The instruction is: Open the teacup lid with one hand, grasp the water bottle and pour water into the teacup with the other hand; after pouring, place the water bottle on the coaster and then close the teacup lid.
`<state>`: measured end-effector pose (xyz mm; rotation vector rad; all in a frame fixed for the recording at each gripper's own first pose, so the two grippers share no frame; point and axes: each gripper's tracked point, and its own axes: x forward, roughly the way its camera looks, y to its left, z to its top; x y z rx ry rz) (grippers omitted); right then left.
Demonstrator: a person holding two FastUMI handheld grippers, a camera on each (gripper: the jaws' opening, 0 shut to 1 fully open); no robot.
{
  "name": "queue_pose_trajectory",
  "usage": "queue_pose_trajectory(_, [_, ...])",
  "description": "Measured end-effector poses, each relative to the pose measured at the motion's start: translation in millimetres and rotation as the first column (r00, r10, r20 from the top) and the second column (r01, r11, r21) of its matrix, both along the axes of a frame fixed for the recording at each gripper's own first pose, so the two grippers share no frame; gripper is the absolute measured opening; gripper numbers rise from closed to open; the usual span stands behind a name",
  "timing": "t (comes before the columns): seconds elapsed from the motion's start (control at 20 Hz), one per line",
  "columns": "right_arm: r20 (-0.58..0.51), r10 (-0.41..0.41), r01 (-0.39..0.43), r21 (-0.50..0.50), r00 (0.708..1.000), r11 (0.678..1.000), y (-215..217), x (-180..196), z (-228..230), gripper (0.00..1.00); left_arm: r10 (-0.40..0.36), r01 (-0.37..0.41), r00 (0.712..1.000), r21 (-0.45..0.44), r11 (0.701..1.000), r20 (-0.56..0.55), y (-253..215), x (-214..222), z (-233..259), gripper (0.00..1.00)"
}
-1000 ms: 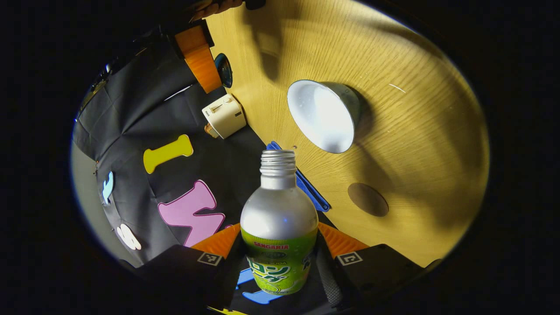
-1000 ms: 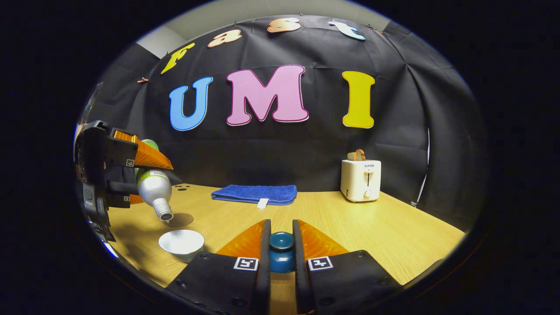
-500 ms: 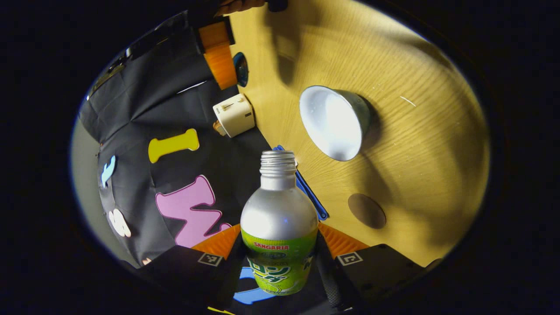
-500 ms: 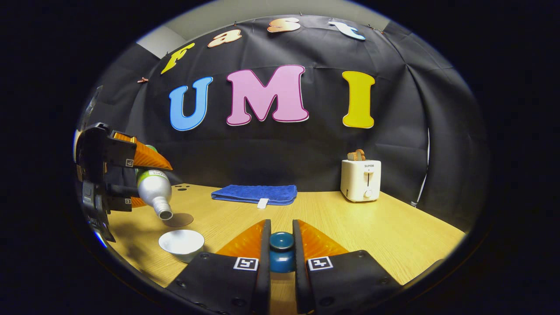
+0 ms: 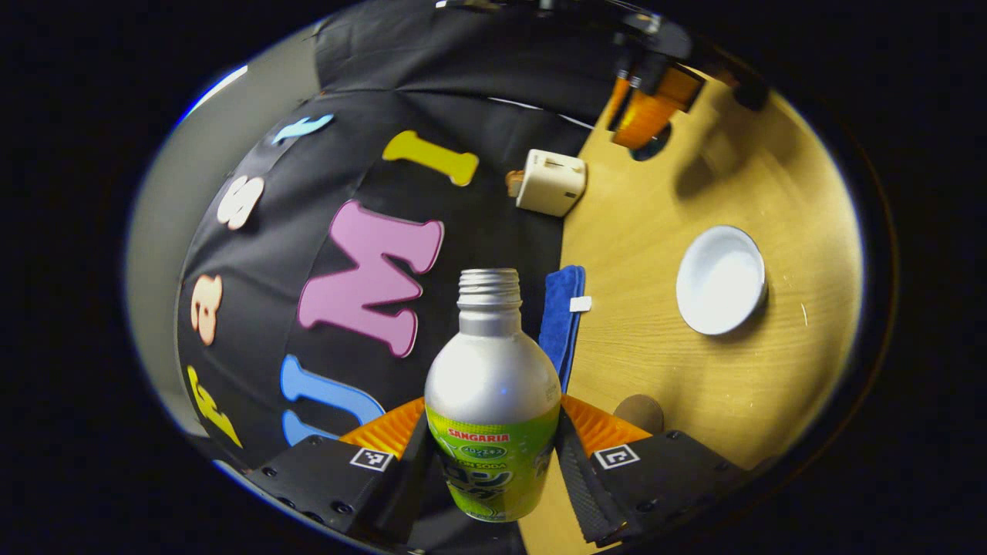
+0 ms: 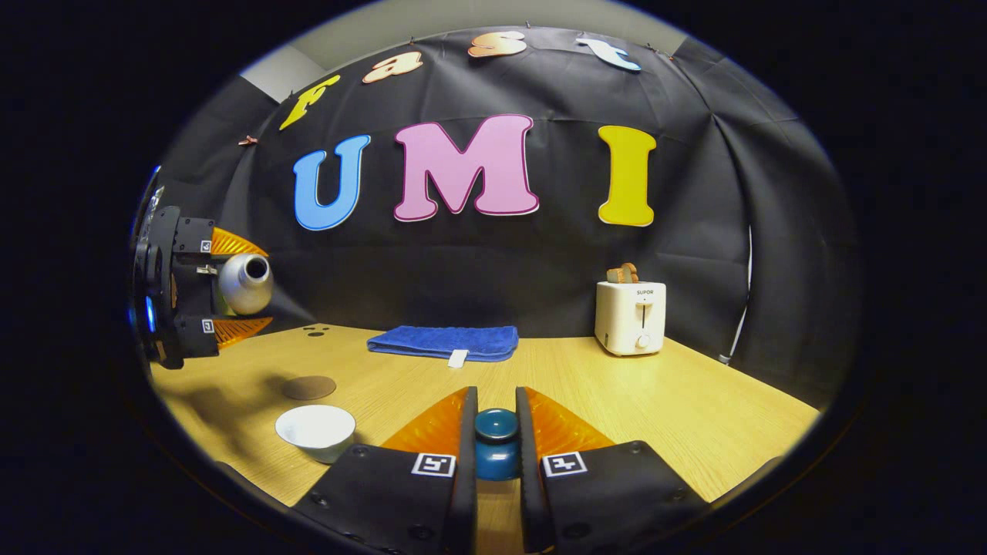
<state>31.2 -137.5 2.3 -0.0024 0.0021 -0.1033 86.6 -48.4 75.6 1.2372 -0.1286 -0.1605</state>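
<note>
My left gripper (image 5: 493, 455) is shut on a silver bottle (image 5: 492, 401) with a green label and no cap. In the right gripper view that bottle (image 6: 245, 283) lies about level, its mouth facing right, high above the table's left side, held by the left gripper (image 6: 231, 285). Below it the white teacup (image 6: 316, 428) stands uncovered, with the round brown coaster (image 6: 308, 387) just behind it. My right gripper (image 6: 496, 432) is shut on the dark blue knob of the teacup lid (image 6: 496, 443), held above the table. The left gripper view has the teacup (image 5: 721, 279) and the coaster (image 5: 640, 412).
A folded blue towel (image 6: 446, 341) lies at the back of the wooden table (image 6: 694, 408). A white toaster (image 6: 631, 317) with bread in it stands at the back right. The table's front edge runs close below my right gripper.
The left gripper has lifted and tipped the bottle back from mouth-down over the cup to about level, away from the teacup. The right gripper and lid have stayed put.
</note>
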Motion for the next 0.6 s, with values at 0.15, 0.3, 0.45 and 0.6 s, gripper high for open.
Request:
queue_pose_trajectory(0.15, [0.000, 0.000, 0.000, 0.000, 1.000, 1.000, 0.2, 0.1, -0.5, 0.26, 0.003, -0.006, 1.000, -0.290, 0.957, -0.012, 10.1, 0.0, 7.7, 0.79])
queue_pose_trajectory(0.3, [0.000, -0.001, 0.001, 0.000, 1.000, 1.000, 0.4, -0.4, -0.3, 0.26, -0.013, 0.003, 1.000, -0.557, 0.831, -0.014, 21.2, 11.4, 19.2, 0.79])
queue_pose_trajectory(0.45, [0.000, -0.021, 0.021, -0.001, 1.000, 1.000, -3.8, -0.6, -0.6, 0.26, -0.048, -0.001, 0.998, -0.750, 0.662, -0.044, 28.6, 32.9, 13.0, 0.78])
queue_pose_trajectory(0.6, [0.000, -0.024, 0.024, 0.000, 1.000, 1.000, -3.6, -1.4, -0.3, 0.26, -0.074, -0.018, 0.995, -0.853, 0.522, -0.067, 36.5, 52.0, -3.8, 0.79])
